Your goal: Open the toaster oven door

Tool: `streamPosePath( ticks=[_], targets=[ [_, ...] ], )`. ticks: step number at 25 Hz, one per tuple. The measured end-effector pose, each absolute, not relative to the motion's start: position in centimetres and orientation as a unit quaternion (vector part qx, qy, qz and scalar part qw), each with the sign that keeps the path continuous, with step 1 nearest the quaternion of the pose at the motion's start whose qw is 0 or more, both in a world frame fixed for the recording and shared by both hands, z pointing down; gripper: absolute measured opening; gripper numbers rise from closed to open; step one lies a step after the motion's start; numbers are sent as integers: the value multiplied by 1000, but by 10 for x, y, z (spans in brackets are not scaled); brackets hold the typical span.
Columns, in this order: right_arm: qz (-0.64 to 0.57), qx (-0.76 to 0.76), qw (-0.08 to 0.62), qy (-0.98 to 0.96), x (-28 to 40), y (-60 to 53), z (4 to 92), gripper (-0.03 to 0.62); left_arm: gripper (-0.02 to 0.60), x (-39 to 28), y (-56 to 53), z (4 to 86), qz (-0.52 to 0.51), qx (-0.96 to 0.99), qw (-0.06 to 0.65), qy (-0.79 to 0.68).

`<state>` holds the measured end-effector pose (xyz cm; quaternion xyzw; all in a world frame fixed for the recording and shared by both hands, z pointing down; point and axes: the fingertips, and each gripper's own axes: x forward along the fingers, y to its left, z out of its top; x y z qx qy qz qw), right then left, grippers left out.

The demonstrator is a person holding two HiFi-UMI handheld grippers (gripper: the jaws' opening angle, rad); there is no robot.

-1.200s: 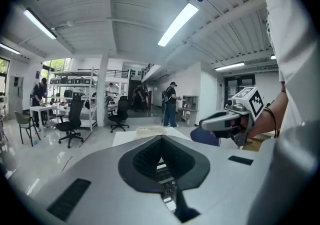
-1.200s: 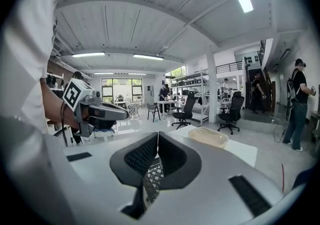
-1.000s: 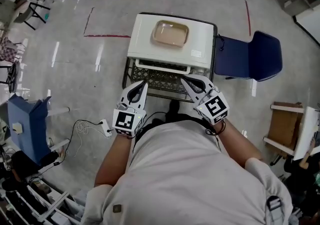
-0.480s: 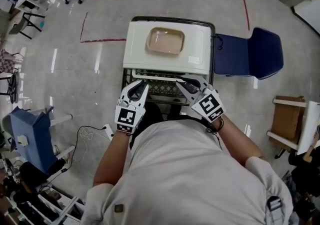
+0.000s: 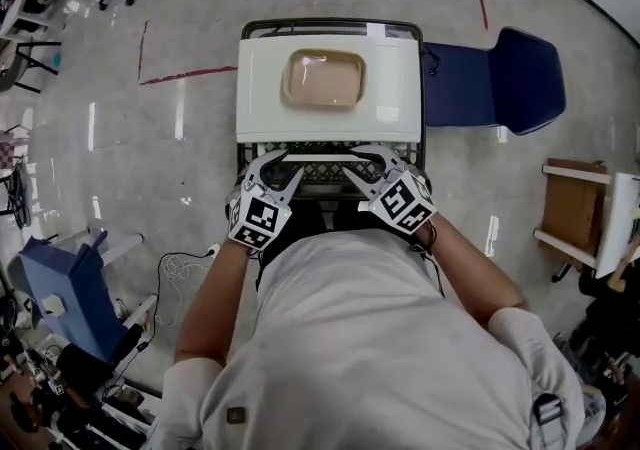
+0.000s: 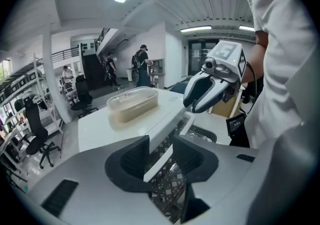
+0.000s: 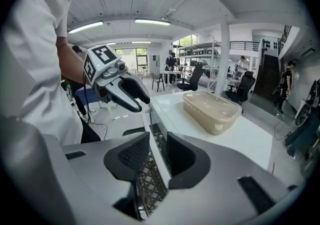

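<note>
Over grey floor (image 5: 200, 28), left gripper (image 5: 280, 166) and right gripper (image 5: 367, 163), jaws just spread and unclenched astride the handle (image 5: 320, 156), could slip off if clamped shallowly.

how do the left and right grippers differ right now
The left gripper straddles the handle near its left end; the right gripper near its right end. The left gripper angles in rightward, the right gripper leftward. Shared: both sets of jaws have just been opening, handle between them, unclamped.

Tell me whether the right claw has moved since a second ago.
Yes: the right claw moved up-frame to the toaster oven front; its jaws, just opening, now straddle the door handle.
</note>
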<state>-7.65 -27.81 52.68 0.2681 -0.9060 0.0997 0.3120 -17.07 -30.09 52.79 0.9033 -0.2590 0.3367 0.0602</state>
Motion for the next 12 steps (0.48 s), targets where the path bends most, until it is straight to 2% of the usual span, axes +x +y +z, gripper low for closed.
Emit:
streamPosePath(
  ticks=[12],
  targets=[
    [67,230,427,-872,-77,-273,598,126,183,-162,-292,601,446,885,9,-134]
  ],
)
